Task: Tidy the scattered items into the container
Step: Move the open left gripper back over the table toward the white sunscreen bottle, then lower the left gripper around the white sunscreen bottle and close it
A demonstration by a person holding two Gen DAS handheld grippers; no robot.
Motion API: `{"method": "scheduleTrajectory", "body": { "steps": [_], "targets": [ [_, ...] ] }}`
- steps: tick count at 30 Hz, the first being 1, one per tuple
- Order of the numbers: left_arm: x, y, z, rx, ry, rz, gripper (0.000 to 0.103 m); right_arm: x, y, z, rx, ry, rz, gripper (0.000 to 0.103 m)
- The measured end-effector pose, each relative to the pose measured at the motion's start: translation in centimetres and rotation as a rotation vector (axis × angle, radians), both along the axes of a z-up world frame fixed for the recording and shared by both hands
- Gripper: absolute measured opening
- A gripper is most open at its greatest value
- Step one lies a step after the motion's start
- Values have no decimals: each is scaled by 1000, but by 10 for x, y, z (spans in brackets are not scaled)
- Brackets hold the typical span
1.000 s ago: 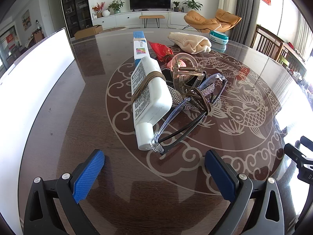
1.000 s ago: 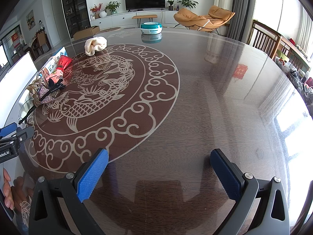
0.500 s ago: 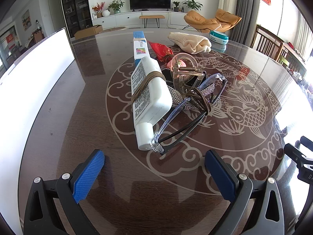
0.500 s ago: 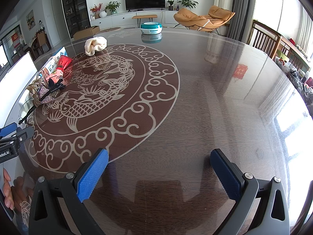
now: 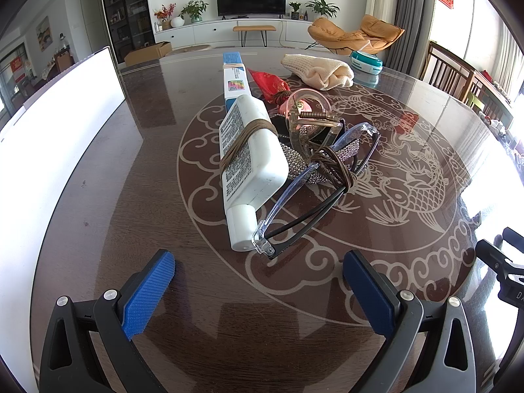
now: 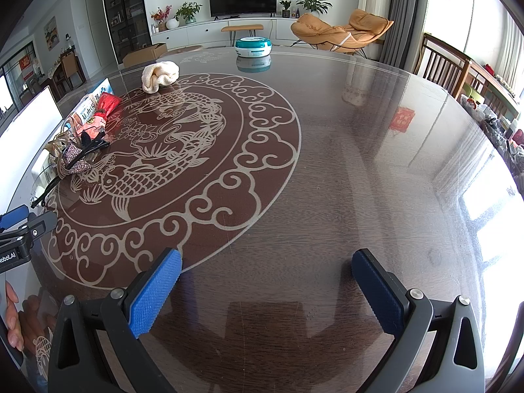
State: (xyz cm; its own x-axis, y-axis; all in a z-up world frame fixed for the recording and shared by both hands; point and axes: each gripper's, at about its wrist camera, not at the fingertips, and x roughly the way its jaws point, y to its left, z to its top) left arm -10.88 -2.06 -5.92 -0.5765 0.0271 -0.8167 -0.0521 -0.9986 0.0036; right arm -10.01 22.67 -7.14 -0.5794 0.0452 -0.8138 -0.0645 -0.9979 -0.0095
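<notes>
A pile of items lies on the round dark table (image 5: 163, 294): a white tube (image 5: 250, 160) wrapped with a brown band, clear-framed glasses (image 5: 314, 193), a pink hair claw (image 5: 308, 118), a rhinestone clip (image 5: 294, 160), a red pouch (image 5: 270, 83), a blue-white box (image 5: 234, 78) and a cream cloth (image 5: 319, 70). My left gripper (image 5: 258, 281) stands open just in front of the tube's cap, nothing between its fingers. The white container (image 5: 49, 137) sits at the left. My right gripper (image 6: 267, 281) is open over bare table, with the pile (image 6: 78, 144) far left.
A teal round case (image 6: 253, 46) rests near the far table edge. Wooden chairs (image 6: 442, 65) stand to the right. The left gripper's tip (image 6: 19, 226) and a hand (image 6: 13, 321) show at the right wrist view's left edge. Beyond the table are a TV and lounge chair.
</notes>
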Motion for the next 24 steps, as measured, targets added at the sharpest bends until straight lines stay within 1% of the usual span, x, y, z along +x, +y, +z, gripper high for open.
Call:
{"method": "scheduleTrajectory", "body": {
  "steps": [8,12,17,20,24],
  "targets": [
    [0,-1,0,5,-2,-7,103,0,0,0,0,0,0,103],
    [-10,-5,0,3,-5,-7,103,0,0,0,0,0,0,103],
    [-25,-23,1,7,-31,9,103,0,0,0,0,0,0,103],
    [-24,-40,1,3,-25,13,101,0,0,0,0,0,0,103],
    [-12,-58,4,45,-31,-1,101,0,0,0,0,0,0,103]
  ]
}}
